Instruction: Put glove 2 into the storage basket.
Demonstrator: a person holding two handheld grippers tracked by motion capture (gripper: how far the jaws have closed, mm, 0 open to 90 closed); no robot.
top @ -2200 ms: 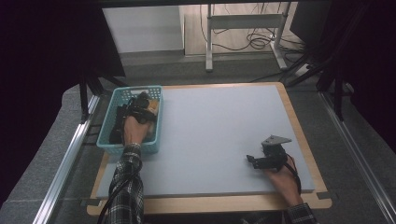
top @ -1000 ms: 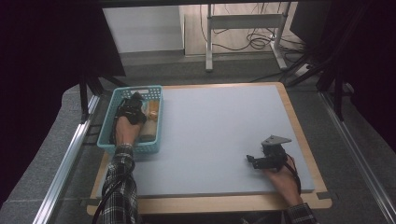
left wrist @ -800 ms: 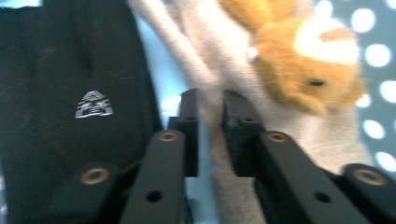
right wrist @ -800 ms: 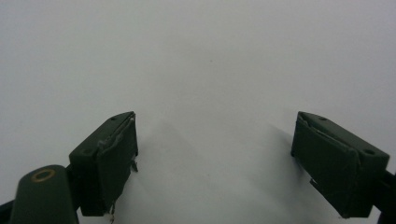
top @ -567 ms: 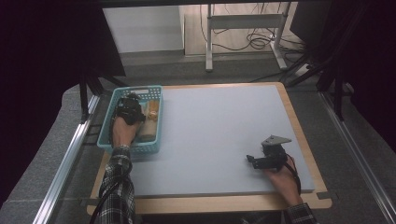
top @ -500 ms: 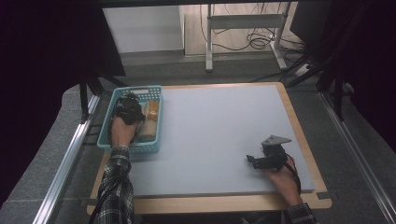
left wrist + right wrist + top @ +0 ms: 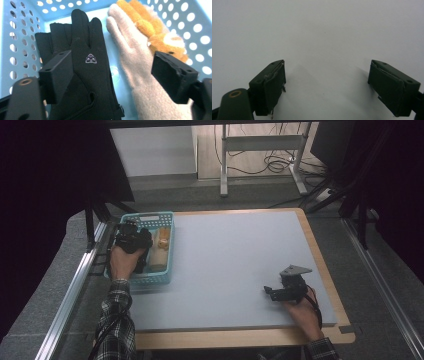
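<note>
At the left edge of the table, the left gripper hangs over a light blue basket with round holes in its walls, held by a hand whose checked sleeve comes up from the bottom of the high view. Its jaws have just been opening and now stand spread, pressing on nothing. In the left gripper view, a black glove lies flat on the basket floor, fingers pointing away from the camera, a small white badge on its back; the left jaw stands in front of its near edge, so I cannot tell whether that jaw touches the fabric. A second dark glove peeks out from under it on the left side. Just to the right, a cream knitted glove lies alongside the black one, the two close together along their lengths, and the right jaw stands in front of the cream glove's far edge. Further right, against the basket wall, an orange plush toy with a pale patch rests touching the cream glove. From above, the cream and orange things show in the right half of the basket, beside the gripper. The wide grey mat stretches across the middle of the table. Well apart, near the table's right front corner, the right gripper lies low over the mat in the other hand, its jaws spread wide with only bare grey surface between them, as the right gripper view shows.
</note>
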